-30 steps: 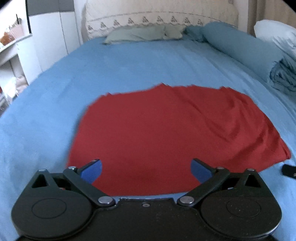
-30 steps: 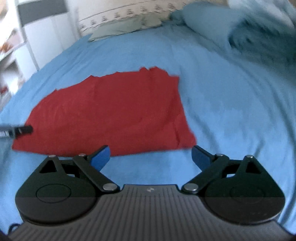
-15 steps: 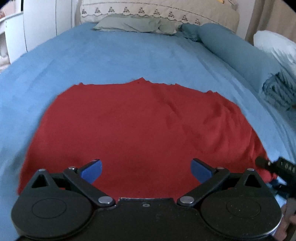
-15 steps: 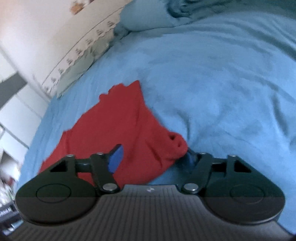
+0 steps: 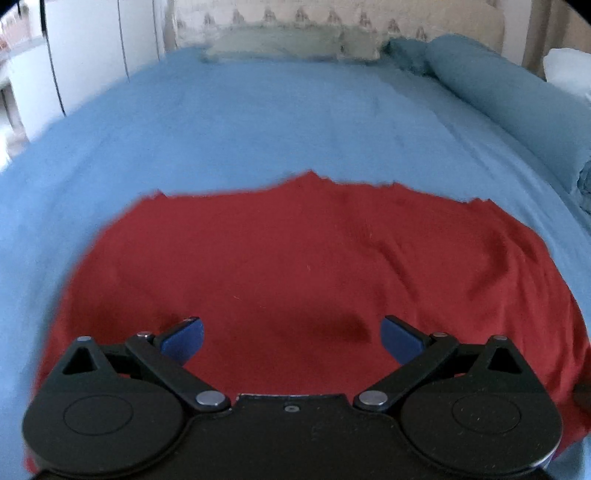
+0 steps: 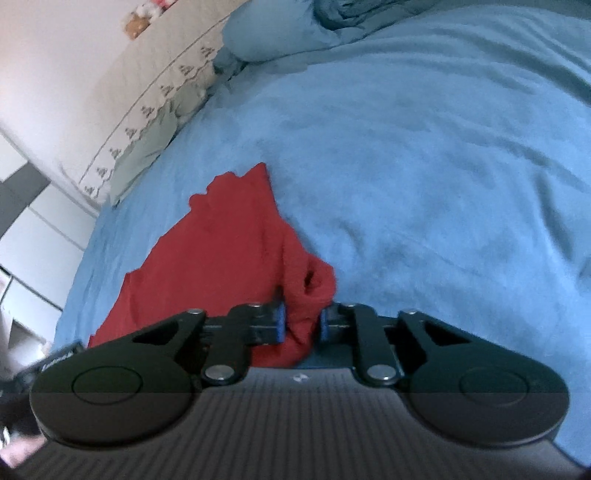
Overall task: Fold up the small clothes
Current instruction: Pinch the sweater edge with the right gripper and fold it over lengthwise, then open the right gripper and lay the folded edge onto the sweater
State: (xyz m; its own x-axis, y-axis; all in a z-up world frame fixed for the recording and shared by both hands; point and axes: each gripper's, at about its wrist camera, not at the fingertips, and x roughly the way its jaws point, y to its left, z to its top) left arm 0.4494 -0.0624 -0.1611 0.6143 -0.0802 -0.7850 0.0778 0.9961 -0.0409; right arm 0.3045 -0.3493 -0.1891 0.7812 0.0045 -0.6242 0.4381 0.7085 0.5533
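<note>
A red cloth (image 5: 295, 266) lies spread on the blue bed sheet (image 5: 258, 122). In the left wrist view my left gripper (image 5: 291, 338) hovers over the cloth's near part, open, with nothing between its blue pads (image 5: 183, 338). In the right wrist view the red cloth (image 6: 221, 240) runs away to the upper left. My right gripper (image 6: 302, 323) is at the cloth's near right corner, its jaws closing. A bunched fold of the corner sits between the blue pads (image 6: 280, 321) and they press on it.
Pillows (image 5: 273, 42) and a headboard (image 5: 332, 18) are at the far end of the bed. A rolled blue duvet (image 5: 517, 107) lies along the right side. White cupboards (image 5: 85, 48) stand to the left of the bed. The other gripper's tip (image 6: 59, 360) shows at the left edge.
My right gripper rolled, dropped to the cloth's right corner and closed on a bunch of it. My left gripper moved in over the cloth and stayed open.
</note>
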